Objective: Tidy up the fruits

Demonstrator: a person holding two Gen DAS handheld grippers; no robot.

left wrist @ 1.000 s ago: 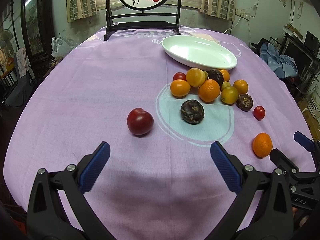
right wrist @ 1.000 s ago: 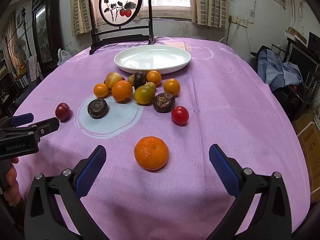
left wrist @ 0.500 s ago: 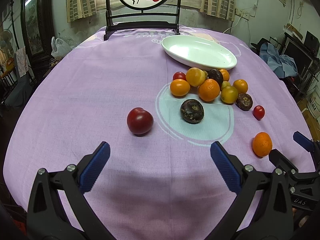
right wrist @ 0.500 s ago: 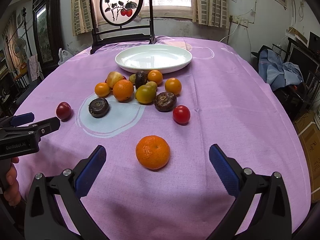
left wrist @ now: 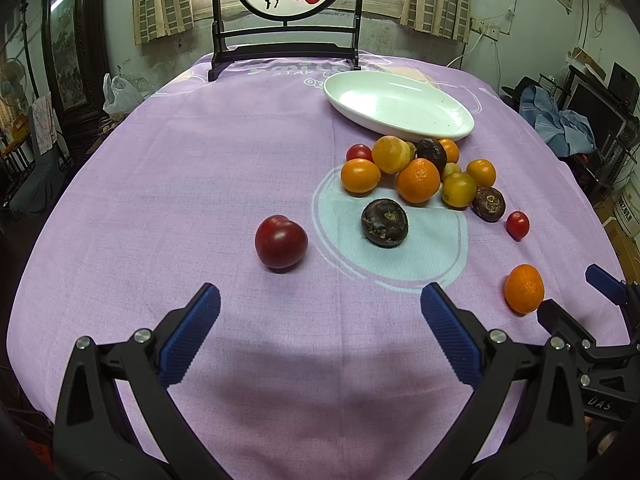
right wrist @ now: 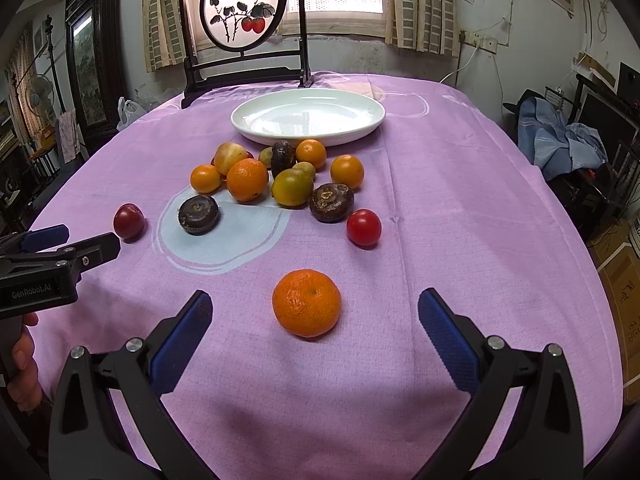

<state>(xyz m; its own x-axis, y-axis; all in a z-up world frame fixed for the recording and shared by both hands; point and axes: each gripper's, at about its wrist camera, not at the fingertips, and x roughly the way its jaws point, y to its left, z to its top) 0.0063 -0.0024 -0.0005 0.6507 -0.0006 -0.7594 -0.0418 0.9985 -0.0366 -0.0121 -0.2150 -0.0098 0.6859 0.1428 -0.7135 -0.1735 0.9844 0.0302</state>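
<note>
1. Purple tablecloth [right wrist: 460, 184] covers a table in a cluttered room, with an empty white plate [right wrist: 308, 136] at the far side.
2. Left gripper [left wrist: 320, 308] is spread wide, holding nothing, near a dark red plum [left wrist: 281, 242].
3. A fruit pile [right wrist: 276, 176] lies just before the plate.
4. Right gripper [right wrist: 314, 316] gapes around a loose mandarin [right wrist: 307, 303], not touching it.
5. Sorting looks unstarted: every fruit remains on the cloth.

A small red fruit [right wrist: 249, 155] hides mostly behind the yellowish fruit [right wrist: 230, 157].
</note>
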